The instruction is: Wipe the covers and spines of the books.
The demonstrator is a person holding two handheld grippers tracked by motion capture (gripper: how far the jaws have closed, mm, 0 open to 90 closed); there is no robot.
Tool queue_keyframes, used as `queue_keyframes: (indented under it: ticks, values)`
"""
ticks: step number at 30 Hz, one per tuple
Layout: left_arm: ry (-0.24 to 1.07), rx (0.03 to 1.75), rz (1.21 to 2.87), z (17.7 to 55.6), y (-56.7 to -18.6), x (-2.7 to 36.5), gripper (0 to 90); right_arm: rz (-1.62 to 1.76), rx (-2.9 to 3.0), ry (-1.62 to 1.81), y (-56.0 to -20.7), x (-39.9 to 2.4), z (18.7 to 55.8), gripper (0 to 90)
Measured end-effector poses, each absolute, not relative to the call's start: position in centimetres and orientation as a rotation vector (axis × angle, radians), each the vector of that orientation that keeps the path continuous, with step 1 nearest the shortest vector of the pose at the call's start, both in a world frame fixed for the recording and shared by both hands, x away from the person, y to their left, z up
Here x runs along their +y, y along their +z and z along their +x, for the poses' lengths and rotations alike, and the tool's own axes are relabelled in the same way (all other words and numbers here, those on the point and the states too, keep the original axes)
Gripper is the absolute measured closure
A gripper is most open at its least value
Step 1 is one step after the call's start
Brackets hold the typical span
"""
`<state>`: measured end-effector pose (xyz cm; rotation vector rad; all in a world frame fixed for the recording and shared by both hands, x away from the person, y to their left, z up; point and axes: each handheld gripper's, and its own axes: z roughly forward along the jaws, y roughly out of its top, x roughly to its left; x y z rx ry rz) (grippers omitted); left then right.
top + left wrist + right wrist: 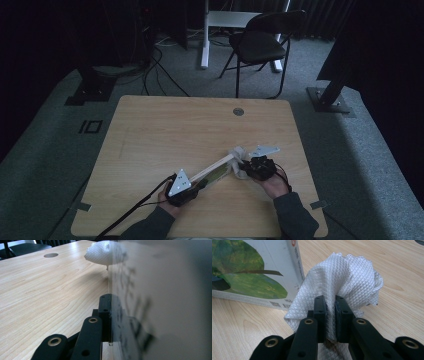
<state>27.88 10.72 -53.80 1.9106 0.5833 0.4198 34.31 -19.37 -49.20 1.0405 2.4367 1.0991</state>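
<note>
right gripper view: white quilted cloth, bunched.

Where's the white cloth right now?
In the high view the white cloth sits right of centre on the table, at the far end of the box, pinched in the right gripper.

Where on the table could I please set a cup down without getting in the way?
The far half, between the round hole and the box, is bare, as is the left side. Near the front edge it is crowded: box, white cloth and both grippers.
</note>
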Motion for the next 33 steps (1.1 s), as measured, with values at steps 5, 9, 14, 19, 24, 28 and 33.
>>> queue_keyframes:
  ticks: [5, 9, 14, 19, 24, 28, 33]
  values:
    - [0.426, 0.584, 1.908, 27.8, -53.5, 10.9, 78.8, 1.040, 2.437, 1.100, -49.2, -19.4, 34.3, 82.1]
    - [0.425, 0.578, 1.906, 27.7, -53.3, 11.0, 78.8, 1.035, 2.438, 1.102, -49.2, -19.4, 34.3, 82.1]
    - [0.417, 0.572, 1.898, 27.6, -53.1, 11.1, 78.9, 1.036, 2.438, 1.101, -49.2, -19.3, 34.3, 82.1]
    - [0.443, 0.572, 1.896, 27.4, -52.8, 11.2, 78.9, 1.032, 2.441, 1.100, -49.2, -19.2, 34.3, 82.1]
    - [0.514, 0.584, 1.903, 27.1, -52.6, 11.2, 78.8, 1.037, 2.430, 1.104, -49.0, -19.4, 34.2, 82.1]
    - [0.550, 0.585, 1.909, 27.0, -52.4, 11.4, 78.8, 1.034, 2.427, 1.106, -49.0, -19.4, 34.2, 82.1]
    - [0.577, 0.586, 1.912, 26.8, -52.3, 11.4, 78.8, 1.031, 2.430, 1.105, -48.9, -19.3, 34.1, 82.1]
